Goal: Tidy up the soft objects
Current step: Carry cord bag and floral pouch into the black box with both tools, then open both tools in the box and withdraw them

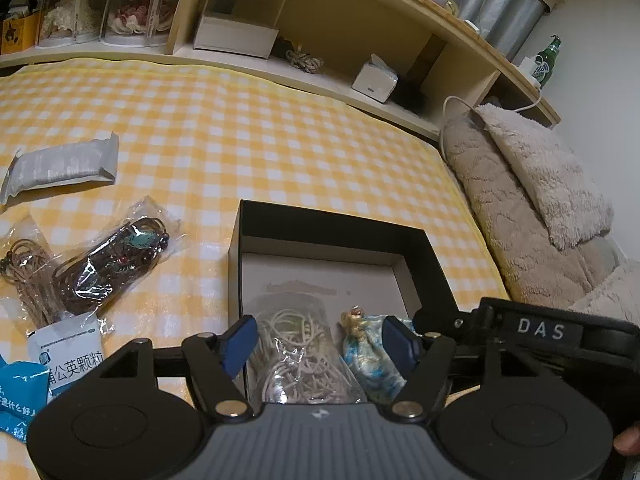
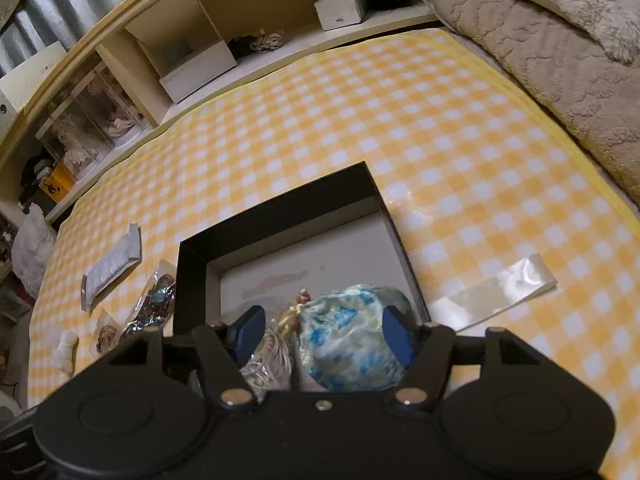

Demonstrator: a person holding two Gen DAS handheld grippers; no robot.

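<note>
An open black box [image 1: 432, 256] with a pale floor lies on the yellow checked cloth [image 1: 240, 128]. Inside it lie a clear bag of pale cord [image 1: 296, 352] and a blue-and-white satin pouch [image 1: 368, 356] with a gold tie. My left gripper [image 1: 320, 342] hangs open over the box, with the cord bag loose between its blue pads. My right gripper [image 2: 324, 334] is open too, and the pouch [image 2: 352, 340] rests between its pads beside the cord bag [image 2: 268, 364]. The box rim [image 2: 280, 196] shows ahead. The near end of the box is hidden by both grippers.
Left of the box lie a bagged dark cord bundle [image 1: 116, 264], a brown cord bag [image 1: 24, 272], a grey packet [image 1: 60, 166], a white sachet [image 1: 72, 356] and a blue packet [image 1: 16, 396]. A clear flat packet [image 2: 500, 288] lies to the right. Fluffy beige pillows [image 1: 540, 184] and wooden shelves [image 1: 320, 40] border the cloth.
</note>
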